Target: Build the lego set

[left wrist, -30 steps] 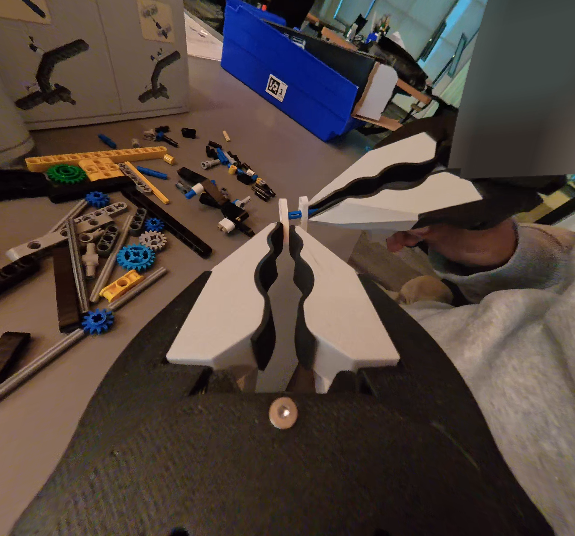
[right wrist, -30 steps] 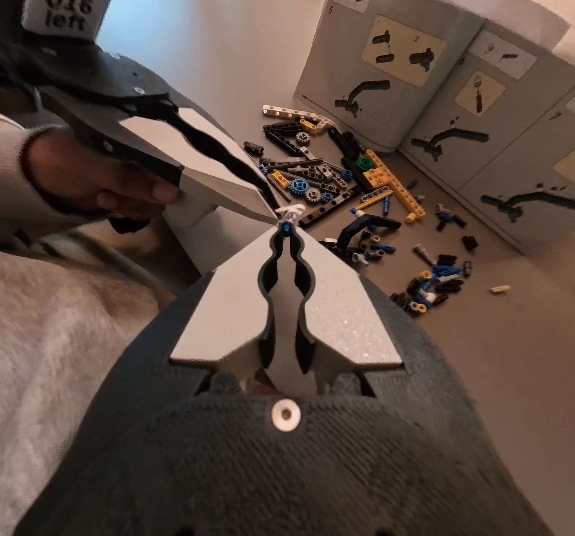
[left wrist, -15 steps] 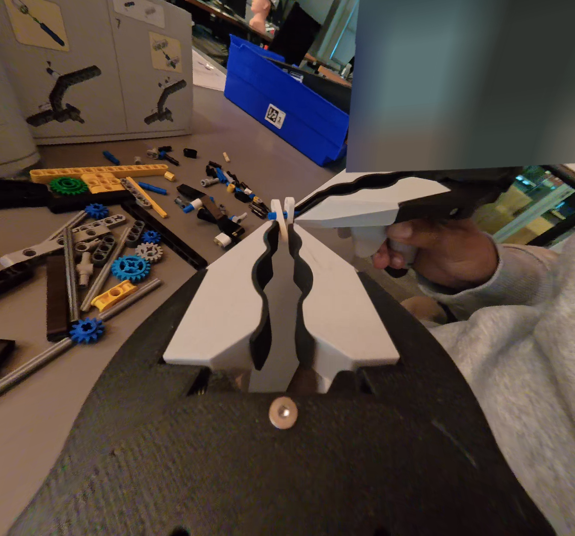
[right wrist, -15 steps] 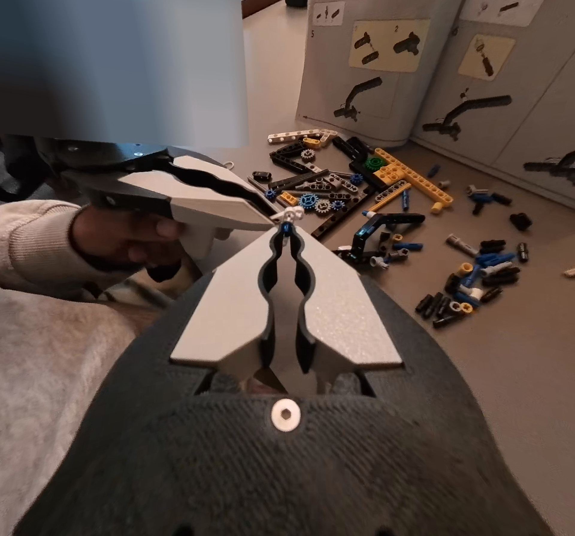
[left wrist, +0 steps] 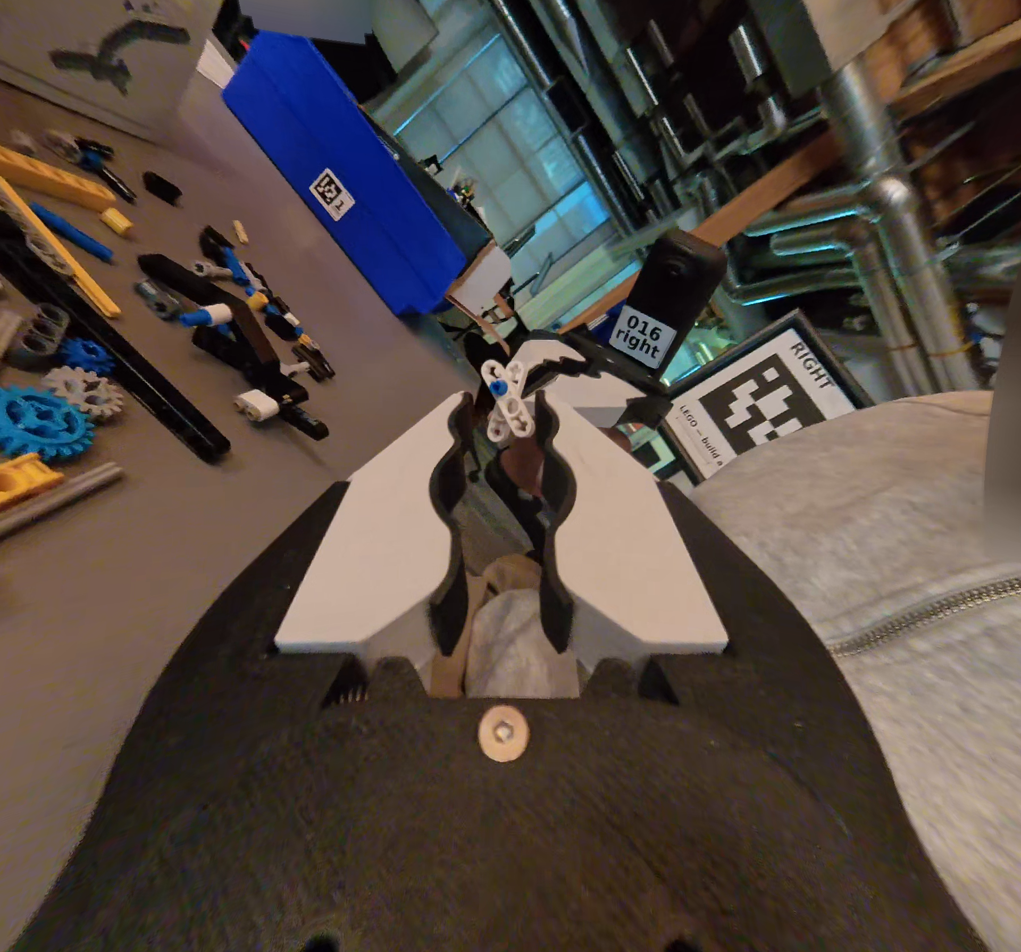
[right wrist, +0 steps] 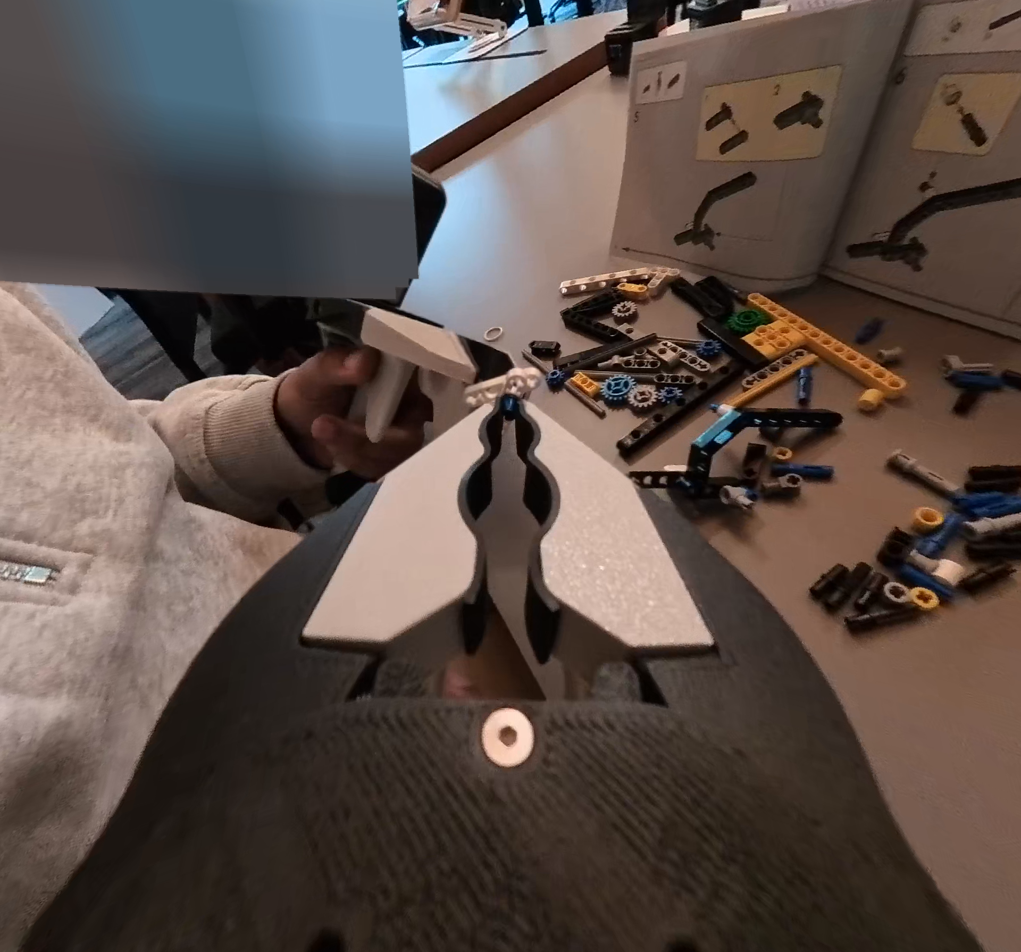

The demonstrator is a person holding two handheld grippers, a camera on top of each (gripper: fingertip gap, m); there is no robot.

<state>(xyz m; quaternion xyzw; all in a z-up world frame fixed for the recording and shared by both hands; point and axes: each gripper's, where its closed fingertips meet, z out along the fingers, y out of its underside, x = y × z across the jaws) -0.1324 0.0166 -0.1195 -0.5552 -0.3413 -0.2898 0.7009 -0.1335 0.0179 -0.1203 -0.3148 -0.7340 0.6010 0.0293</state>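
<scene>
Two small white lego beams point(left wrist: 511, 407) sit crossed on a blue pin point(left wrist: 498, 387). My right gripper point(right wrist: 509, 410) is shut on that blue pin point(right wrist: 508, 405) and holds the white beams point(right wrist: 500, 385) in the air at the table's near edge. My left gripper point(left wrist: 504, 403) is open, with its jaws spread to either side of the white beams and not pressing them. The right gripper point(left wrist: 544, 367) shows just behind the beams in the left wrist view. One of the left gripper's fingers point(right wrist: 420, 342) shows beside the beams in the right wrist view.
Loose lego parts lie on the grey table point(right wrist: 552, 196): a yellow beam frame with a green gear point(right wrist: 801, 340), blue gears point(right wrist: 619, 387), black beams point(left wrist: 166, 400), small pins point(right wrist: 939, 555). Instruction pages point(right wrist: 735, 163) stand at the back. A blue bin point(left wrist: 342, 190) stands beyond. A grey sleeve point(right wrist: 110, 483) is close by. The tips of both grippers are at nearly the same place.
My left gripper has opened and let go of the white beams, and it has tilted and swung. The right gripper stays shut on the blue pin with the beams on it.
</scene>
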